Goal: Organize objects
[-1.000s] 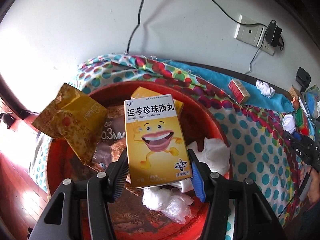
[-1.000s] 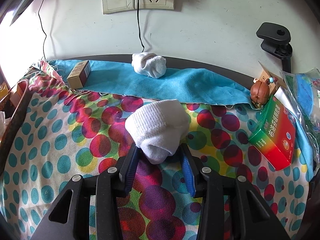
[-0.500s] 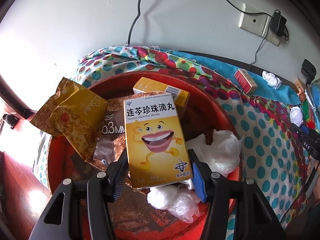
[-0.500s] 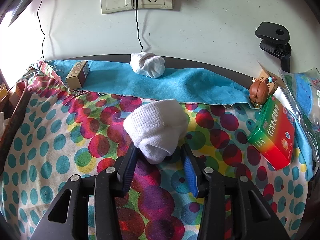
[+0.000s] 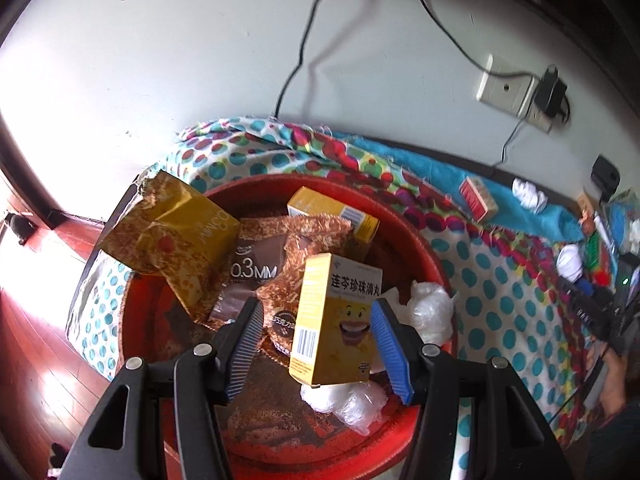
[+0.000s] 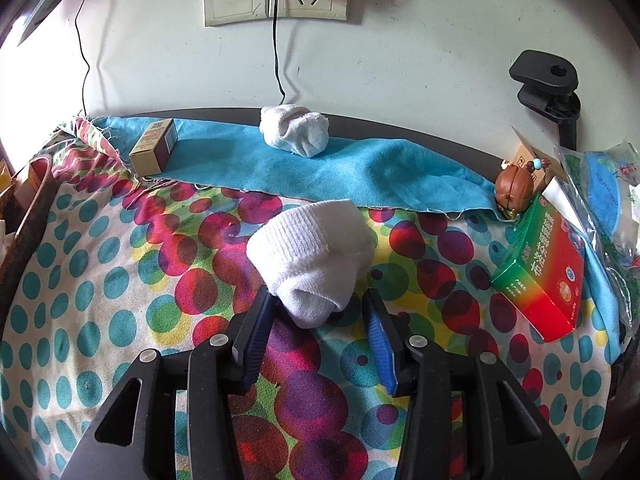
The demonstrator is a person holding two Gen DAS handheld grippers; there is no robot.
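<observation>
My left gripper (image 5: 316,308) hangs over a red basin (image 5: 424,240) with its jaws wide. A yellow medicine box (image 5: 336,328) with a smiling cartoon face stands tilted between them, barcode side turned toward me. A clear gap separates it from the left pad (image 5: 248,332), while the right pad (image 5: 386,344) is at its edge. My right gripper (image 6: 317,296) rests low over the dotted cloth (image 6: 120,280). A rolled white sock (image 6: 312,256) lies between its jaws, touching the left pad (image 6: 260,328), with a narrow dark gap at the right pad (image 6: 378,332).
The basin holds a gold snack bag (image 5: 172,236), a brown foil bag (image 5: 280,256), another yellow box (image 5: 332,212) and crumpled plastic (image 5: 432,312). On the blue cloth (image 6: 400,176) lie a small carton (image 6: 154,152) and a second sock (image 6: 294,132). A green-red box (image 6: 540,276) and a figurine (image 6: 514,190) sit right.
The yellow box has turned and tipped between the left jaws and come free of the left pad; the left gripper has drawn up from the basin. The right gripper and sock have not moved.
</observation>
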